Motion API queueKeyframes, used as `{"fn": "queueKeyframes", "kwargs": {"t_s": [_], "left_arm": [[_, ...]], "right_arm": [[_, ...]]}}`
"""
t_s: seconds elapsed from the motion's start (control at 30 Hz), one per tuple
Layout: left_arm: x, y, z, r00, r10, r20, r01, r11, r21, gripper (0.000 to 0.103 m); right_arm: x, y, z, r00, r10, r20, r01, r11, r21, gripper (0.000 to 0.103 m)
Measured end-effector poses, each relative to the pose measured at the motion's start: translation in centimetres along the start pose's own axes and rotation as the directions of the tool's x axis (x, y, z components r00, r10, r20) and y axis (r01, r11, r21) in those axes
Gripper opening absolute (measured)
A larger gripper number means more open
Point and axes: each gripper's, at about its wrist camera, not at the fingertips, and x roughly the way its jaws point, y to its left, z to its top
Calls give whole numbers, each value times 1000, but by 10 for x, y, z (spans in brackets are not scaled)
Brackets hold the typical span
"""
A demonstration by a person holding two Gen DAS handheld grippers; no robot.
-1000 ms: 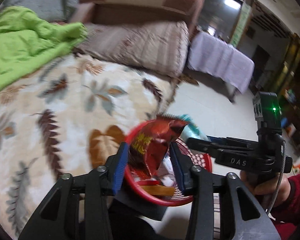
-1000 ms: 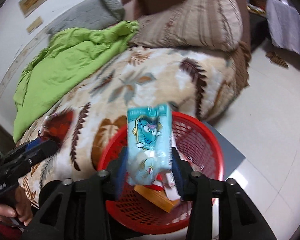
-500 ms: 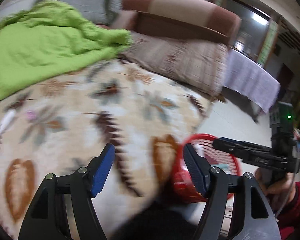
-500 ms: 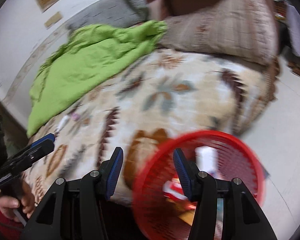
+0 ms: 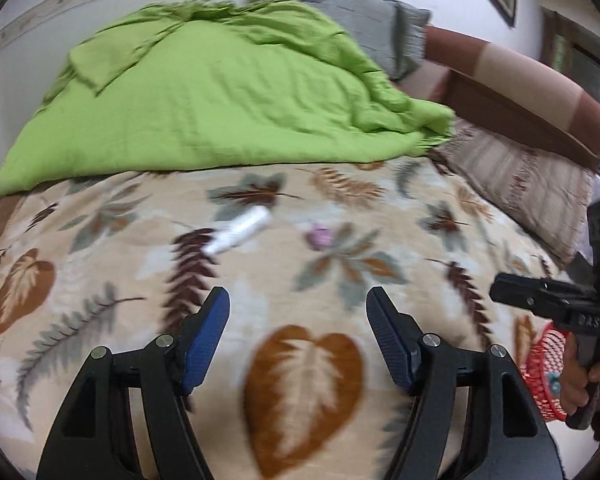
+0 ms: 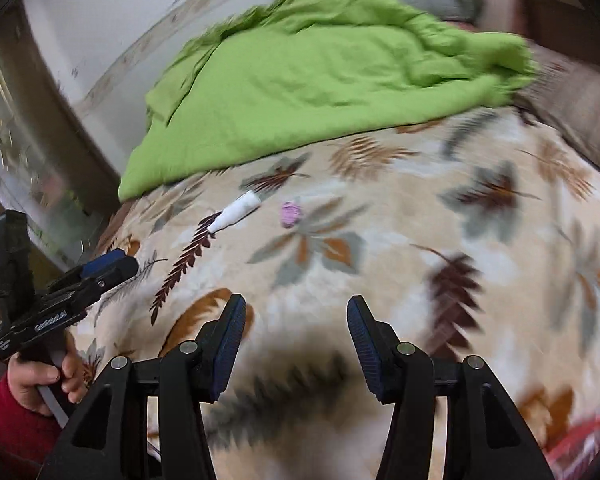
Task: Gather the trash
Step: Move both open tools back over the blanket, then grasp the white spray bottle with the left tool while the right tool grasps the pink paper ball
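Both grippers hung over the beige leaf-patterned blanket (image 5: 148, 264) with jaws apart and nothing between them: the left gripper (image 5: 298, 340) and the right gripper (image 6: 296, 344). A crumpled white tube-shaped wrapper (image 5: 240, 234) lay at twelve o'clock from the left gripper, a small purple scrap (image 5: 319, 237) just beside it. The red mesh plastic basket (image 5: 542, 368) sat at three o'clock, and the bright green quilt (image 5: 204, 96) lay beyond.
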Motion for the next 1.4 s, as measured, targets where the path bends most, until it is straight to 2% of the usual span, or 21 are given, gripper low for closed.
{"fn": "queueKeyframes", "kwargs": {"t_s": [0.1, 0.23, 0.37, 0.5, 0.57, 0.63, 0.73, 0.9, 0.93, 1.0, 1.1, 1.2, 1.3, 1.4], "left_arm": [[14, 20, 4, 1000, 23, -12, -23, 1000, -2, 70], [39, 41, 16, 999, 15, -32, -15, 1000, -7, 70], [66, 55, 30, 999, -6, -47, 5, 1000, -2, 70], [92, 60, 38, 998, -2, -61, 4, 999, 32, 70], [106, 62, 42, 997, -7, -73, 10, 999, 37, 70], [118, 63, 47, 997, -11, -80, 14, 999, 40, 70], [140, 61, 54, 996, -22, -91, 27, 998, 52, 70], [180, 59, 59, 988, 5, -152, 9, 996, 90, 69], [188, 58, 58, 986, 2, -169, 14, 996, 90, 67], [199, 57, 57, 980, -7, -196, 24, 996, 86, 53], [210, 54, 56, 978, -5, -209, 22, 996, 81, 50], [215, 52, 56, 980, 21, -200, -11, 999, 50, 44], [211, 51, 52, 981, 44, -188, -44, 999, 8, 37], [199, 52, 44, 983, 30, -181, -38, 998, -45, 33]], "right_arm": [[42, 15, 22, 1000, 13, -22, -14, 1000, -22, 57], [98, 28, 46, 998, -6, -55, 2, 998, -64, 57], [150, 29, 62, 996, -53, -76, 47, 996, -73, 57], [183, 21, 74, 992, -85, -93, 80, 995, -64, 54], [199, 15, 79, 989, -96, -115, 91, 995, -50, 44], [209, 12, 81, 988, -94, -124, 90, 995, -37, 28], [209, 7, 82, 991, -76, -109, 74, 997, -22, 27], [186, 2, 72, 996, -55, -73, 55, 998, -9, 27], [181, 1, 70, 996, -50, -70, 50, 999, -7, 27], [173, -1, 65, 997, -43, -63, 43, 999, -2, 27], [162, -2, 59, 998, -41, -53, 41, 999, -1, 27], [152, -1, 53, 998, -39, -43, 39, 999, 1, 27], [140, 1, 46, 999, -31, -39, 32, 999, 6, 27], [127, 4, 39, 999, -29, -33, 29, 1000, -1, 27]]}}
